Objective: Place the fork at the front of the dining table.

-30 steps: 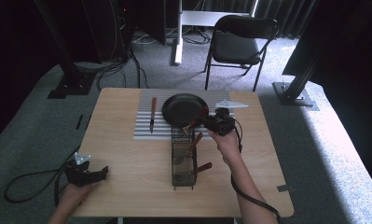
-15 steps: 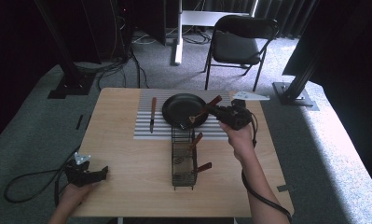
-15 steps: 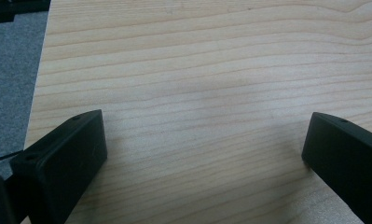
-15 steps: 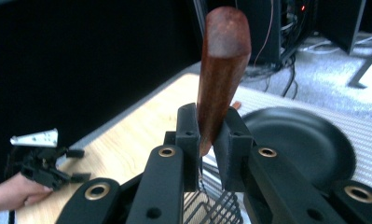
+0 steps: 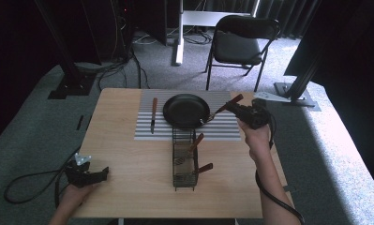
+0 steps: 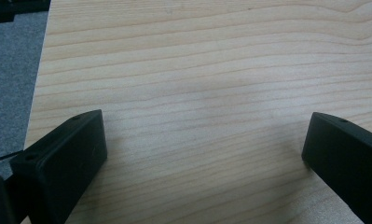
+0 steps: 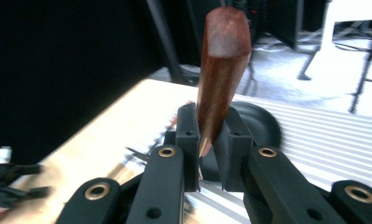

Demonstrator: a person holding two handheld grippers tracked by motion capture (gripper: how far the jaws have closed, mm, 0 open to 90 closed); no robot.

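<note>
My right gripper hangs over the table's right side, just right of the black frying pan. It is shut on a wooden-handled utensil. The utensil's thin metal end slants down toward the pan's rim. In the right gripper view the brown handle stands up between the two pads of my right gripper, with the pan behind. My left gripper rests at the table's front left corner. It is open, and my left gripper has bare wood between its jaws.
A striped mat lies under the pan, with a wooden-handled knife on its left part. A wire rack in the middle holds more wooden-handled utensils. A folding chair stands beyond the table.
My right gripper has carried the utensil up and to the right, from above the rack to the right of the pan. The left gripper has stayed put.
</note>
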